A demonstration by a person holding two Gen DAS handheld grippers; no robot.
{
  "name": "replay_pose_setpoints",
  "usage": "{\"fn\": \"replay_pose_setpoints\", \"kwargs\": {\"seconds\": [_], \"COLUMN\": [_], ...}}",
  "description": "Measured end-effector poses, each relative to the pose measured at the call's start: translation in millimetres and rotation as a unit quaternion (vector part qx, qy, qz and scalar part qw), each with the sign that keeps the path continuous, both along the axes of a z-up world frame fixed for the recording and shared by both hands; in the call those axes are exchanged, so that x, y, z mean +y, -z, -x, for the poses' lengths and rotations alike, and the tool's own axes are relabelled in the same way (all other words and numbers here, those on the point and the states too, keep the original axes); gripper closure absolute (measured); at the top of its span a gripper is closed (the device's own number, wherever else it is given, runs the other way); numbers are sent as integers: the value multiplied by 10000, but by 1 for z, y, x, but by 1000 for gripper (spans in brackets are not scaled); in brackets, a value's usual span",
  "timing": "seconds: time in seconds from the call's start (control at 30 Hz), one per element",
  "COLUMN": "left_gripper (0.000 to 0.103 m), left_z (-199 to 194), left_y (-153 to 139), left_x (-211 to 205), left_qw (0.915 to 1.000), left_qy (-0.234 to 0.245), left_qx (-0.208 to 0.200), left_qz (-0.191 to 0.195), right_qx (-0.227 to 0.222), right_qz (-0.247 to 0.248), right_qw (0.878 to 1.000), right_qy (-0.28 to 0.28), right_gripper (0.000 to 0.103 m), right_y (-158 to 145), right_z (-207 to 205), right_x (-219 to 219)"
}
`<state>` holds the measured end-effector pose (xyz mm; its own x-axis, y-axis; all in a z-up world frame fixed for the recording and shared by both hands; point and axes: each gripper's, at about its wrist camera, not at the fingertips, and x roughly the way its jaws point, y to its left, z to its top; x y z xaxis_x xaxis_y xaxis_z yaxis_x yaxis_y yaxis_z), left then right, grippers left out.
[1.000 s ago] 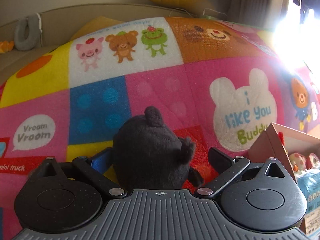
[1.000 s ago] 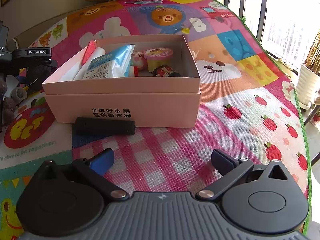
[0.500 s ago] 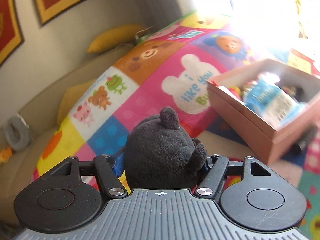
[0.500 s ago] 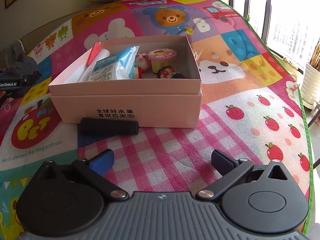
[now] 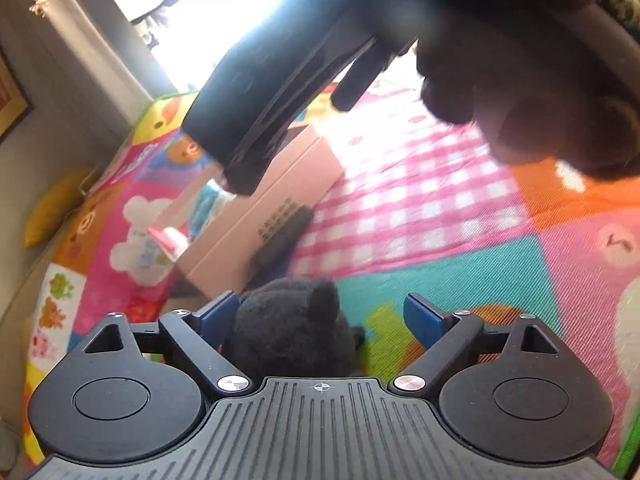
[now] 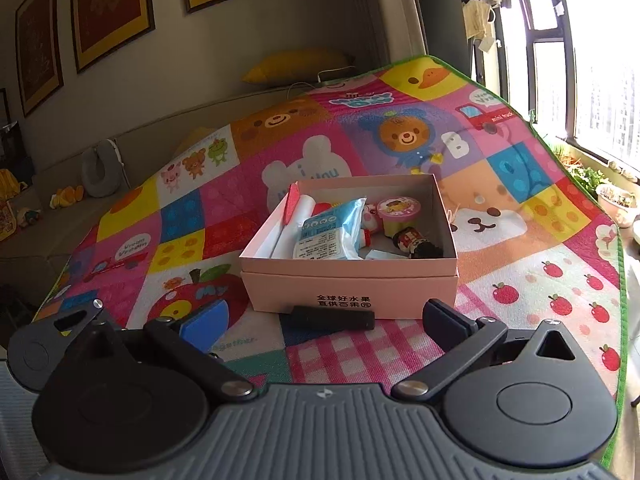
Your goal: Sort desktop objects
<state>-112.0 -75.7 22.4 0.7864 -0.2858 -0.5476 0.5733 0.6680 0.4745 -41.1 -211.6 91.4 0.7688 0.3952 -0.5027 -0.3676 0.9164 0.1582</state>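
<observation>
Two tongs show, each seen from its own camera. The left tongs (image 5: 322, 320) are opening; the black plush toy (image 5: 292, 332) sits between the fingers, against the blue pad on the left side, with a clear gap to the other pad, so nothing clamps it. Its lower body is hidden behind the tongs' housing.

A dark, blurred shape fills the top of the left view: the right tongs' body and a hand (image 5: 532, 92) gripping it, too close to make out in detail. Window glare washes out the area behind.

The right tongs (image 6: 324, 320) stand apart and empty above the play mat (image 6: 520, 264). The pink box (image 6: 348, 292) lies beyond them, holding a blue packet (image 6: 328, 232), a small cup (image 6: 398, 210) and other items partly hidden by its walls. A black cylinder (image 6: 332, 318) lies against the box's front.
</observation>
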Motion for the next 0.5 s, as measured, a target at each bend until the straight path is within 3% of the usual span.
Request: {"fn": "replay_pose_setpoints", "kwargs": {"seconds": [0.1, 0.2, 0.27, 0.33, 0.5], "left_gripper": [8, 7, 6, 6, 6], "left_z": [2, -2, -10, -11, -2], "left_y": [-9, -23, -27, -29, -41], "left_x": [1, 19, 36, 46, 52], "left_qw": [9991, 9960, 9879, 9802, 9791], "left_qy": [153, -47, -223, -263, -237], "left_qx": [93, 316, 718, 855, 781], "left_qz": [374, 835, 1356, 1766, 1862], "right_qx": [39, 74, 175, 297, 405], "right_qz": [51, 14, -44, -108, -109], "right_qw": [10000, 9998, 9996, 9994, 9981], "right_qy": [28, 186, 219, 117, -456], "right_gripper": [0, 0, 0, 0, 0], "right_y": [2, 4, 9, 11, 3], "right_z": [-4, -9, -11, -17, -40], "right_x": [2, -5, -9, -4, 28]}}
